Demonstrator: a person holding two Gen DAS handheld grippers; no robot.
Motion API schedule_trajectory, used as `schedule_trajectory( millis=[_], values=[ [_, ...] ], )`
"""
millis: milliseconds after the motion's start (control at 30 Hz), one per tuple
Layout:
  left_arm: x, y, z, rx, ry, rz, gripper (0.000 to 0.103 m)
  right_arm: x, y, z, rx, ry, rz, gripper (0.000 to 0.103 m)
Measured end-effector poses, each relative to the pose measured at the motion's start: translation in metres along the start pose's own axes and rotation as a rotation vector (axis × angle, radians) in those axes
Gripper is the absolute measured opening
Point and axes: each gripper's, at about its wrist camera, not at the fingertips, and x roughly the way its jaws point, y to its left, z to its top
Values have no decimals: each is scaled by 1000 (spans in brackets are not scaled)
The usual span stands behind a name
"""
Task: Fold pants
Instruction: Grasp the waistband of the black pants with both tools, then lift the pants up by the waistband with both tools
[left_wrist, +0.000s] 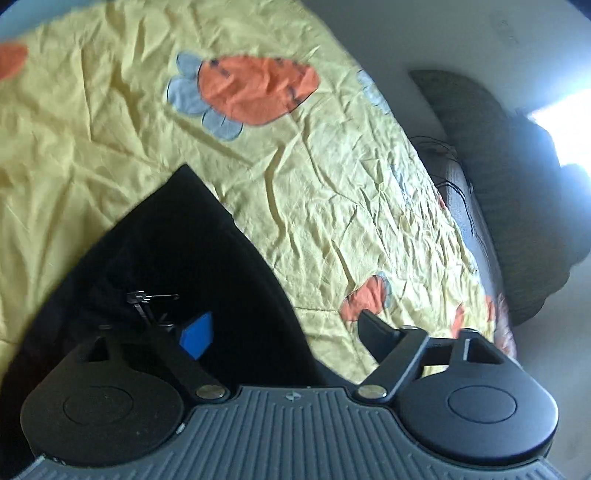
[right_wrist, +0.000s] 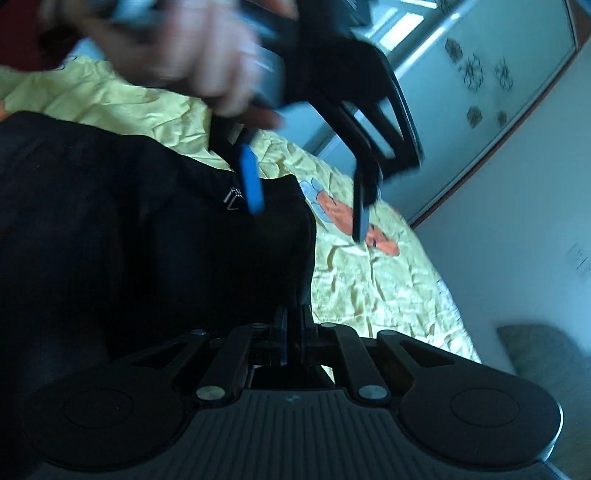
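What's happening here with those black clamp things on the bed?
A person is folding black pants on a yellow carrot-print bedspread, with a two-finger gripper in each hand. The right gripper is shut on an edge of the pants. The left gripper, held in the person's hand, has its jaws apart over the corner of the pants near a metal zipper pull, one finger above the fabric and one above the bedspread.

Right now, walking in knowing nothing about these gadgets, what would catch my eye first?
Probably the crumpled pale yellow bedsheet with its big orange carrot print, filling the left wrist view. Next, the black pants lying dark across that sheet. In the right wrist view, a blurred hand holds the left gripper, jaws apart above the pants' edge, while the right gripper is pinched shut on black fabric.
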Motion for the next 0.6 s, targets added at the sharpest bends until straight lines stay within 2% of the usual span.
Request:
schedule_trajectory(
  millis=[67,100,133,167,200,333,467,500,533,600],
  values=[
    [8,3,4,-42,26,-5,53,0,1,0,-9,-3,-13,6],
    [12,4,4,-51,42,-4,50,-1,0,0,0,-5,-12,6],
    [15,6,4,-55,52,-11,38,-1,0,0,8,-10,-14,6],
    [17,9,3,-70,56,-10,18,-1,-1,0,14,-17,-18,6],
    [18,12,1,-84,47,-1,10,-2,-2,1,23,-21,-19,6],
    [3,17,-20,-42,-48,-15,6,2,-10,2,70,-7,-27,7],
    [-17,13,-44,5,-114,-34,6,7,-18,4,112,-10,-61,24],
    [-22,12,-50,16,-132,-41,6,13,-23,4,125,14,-57,28],
    [-27,11,-55,23,-147,-44,6,19,-27,4,138,42,-51,37],
    [-35,11,-64,38,-174,-54,6,21,-30,6,145,22,-34,36]
  ],
)
